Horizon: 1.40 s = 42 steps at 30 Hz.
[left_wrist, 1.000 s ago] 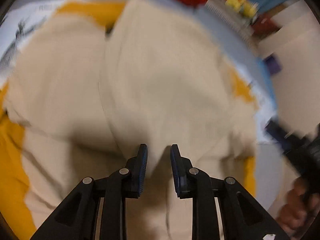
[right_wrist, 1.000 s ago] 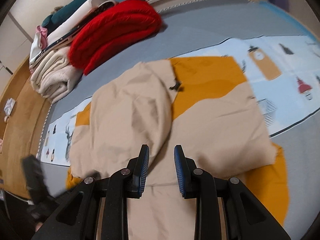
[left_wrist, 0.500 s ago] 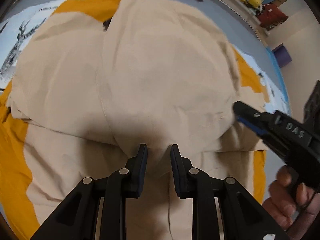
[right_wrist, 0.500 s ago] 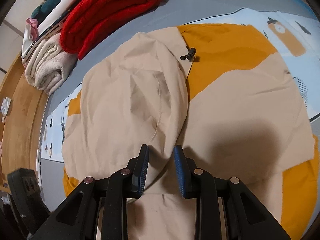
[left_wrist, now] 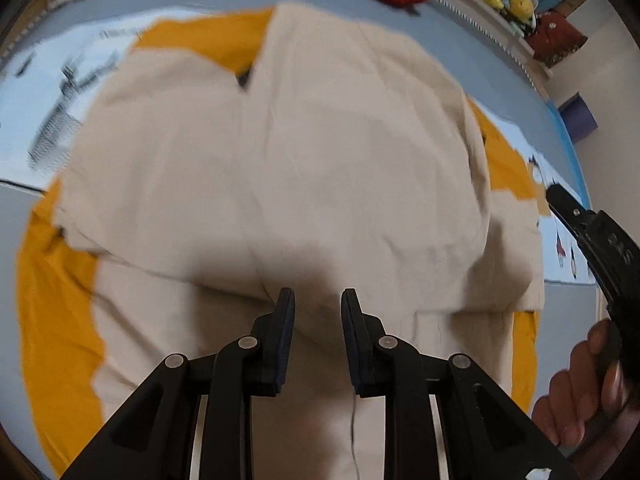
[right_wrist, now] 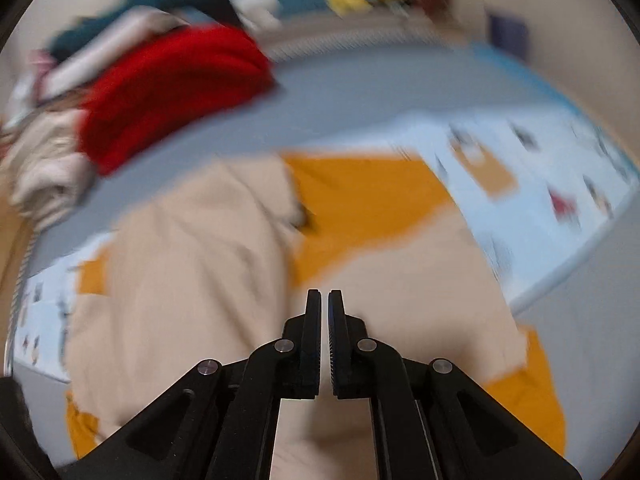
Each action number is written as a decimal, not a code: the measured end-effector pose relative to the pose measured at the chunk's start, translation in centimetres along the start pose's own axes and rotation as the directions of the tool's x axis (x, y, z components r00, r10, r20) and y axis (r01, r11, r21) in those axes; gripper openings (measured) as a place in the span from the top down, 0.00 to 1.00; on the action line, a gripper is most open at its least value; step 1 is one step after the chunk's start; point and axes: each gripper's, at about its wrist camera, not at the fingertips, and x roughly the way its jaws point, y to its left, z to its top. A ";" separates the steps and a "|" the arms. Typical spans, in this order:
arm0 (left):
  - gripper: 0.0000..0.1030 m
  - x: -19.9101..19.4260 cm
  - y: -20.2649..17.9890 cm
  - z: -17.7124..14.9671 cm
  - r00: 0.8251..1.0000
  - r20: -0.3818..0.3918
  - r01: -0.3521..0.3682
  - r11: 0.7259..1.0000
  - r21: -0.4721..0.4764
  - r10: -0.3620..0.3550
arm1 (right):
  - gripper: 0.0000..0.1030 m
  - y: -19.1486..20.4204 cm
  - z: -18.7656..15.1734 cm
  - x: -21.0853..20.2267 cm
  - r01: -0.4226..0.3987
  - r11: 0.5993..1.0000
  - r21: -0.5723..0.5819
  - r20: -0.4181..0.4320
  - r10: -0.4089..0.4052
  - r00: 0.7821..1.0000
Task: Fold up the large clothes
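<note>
A fold of the beige-and-mustard garment (left_wrist: 320, 152) appears to be part done: one beige panel is laid over the middle, and neither tool is gripping cloth, so the step in hand is judged to be the repositioning between folds. The left hand-held gripper (left_wrist: 318, 300) is held over the near beige edge with its jaws apart and nothing between them. The right hand-held gripper (right_wrist: 324, 300) is seen with its jaws brought nearly together, only a thin gap left, and nothing is clamped; its view is blurred. For the next move, a free edge would need to be pinched by each tool and carried across evenly. The garment is spread on a grey mat (right_wrist: 320, 92) with a printed light-blue band (right_wrist: 540, 152); a folded red knit (right_wrist: 172, 84) is stacked beyond it.
</note>
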 end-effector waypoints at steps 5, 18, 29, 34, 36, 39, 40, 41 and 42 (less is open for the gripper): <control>0.79 -1.2 1.3 0.0 1.000 0.025 0.007 1.000 -0.031 -0.006 | 0.74 4.6 -1.8 0.6 -0.207 0.965 -0.161 -0.073 0.197 0.978; 0.80 -3.0 2.8 0.0 0.999 0.031 0.044 0.998 -0.052 -0.042 | 0.73 6.2 -5.2 6.2 -0.129 0.954 -0.270 -0.263 0.056 0.963; 0.80 -3.1 3.5 0.3 0.999 0.031 0.006 1.000 0.014 -0.006 | 0.73 10.8 -8.6 6.3 -0.221 0.831 -0.510 -0.284 0.080 0.955; 0.79 -4.2 4.8 0.9 0.993 0.100 -0.074 0.996 0.044 0.070 | 0.74 8.8 -7.5 4.4 -0.197 0.815 -0.544 -0.231 0.080 0.970; 0.79 -5.1 5.7 1.0 0.988 0.121 -0.103 0.994 0.030 0.098 | 0.74 8.2 -6.6 2.2 -0.184 0.816 -0.548 -0.182 0.099 0.978; 0.80 -7.7 6.7 0.6 0.980 0.170 -0.099 0.995 -0.014 0.100 | 0.74 7.7 -4.8 -1.1 -0.167 0.817 -0.552 -0.107 0.130 0.986; 0.80 -8.4 6.7 0.4 0.978 0.185 -0.099 0.995 -0.014 0.100 | 0.74 7.6 -4.2 -2.1 -0.166 0.818 -0.551 -0.087 0.142 0.986; 0.82 -9.5 6.5 0.0 0.973 0.211 -0.099 0.995 -0.001 0.097 | 0.74 7.5 -3.6 -3.3 -0.168 0.818 -0.550 -0.068 0.157 0.985; 0.84 -10.4 6.2 -0.4 0.968 0.231 -0.102 0.995 0.021 0.095 | 0.74 7.5 -3.0 -4.8 -0.172 0.820 -0.546 -0.039 0.180 0.983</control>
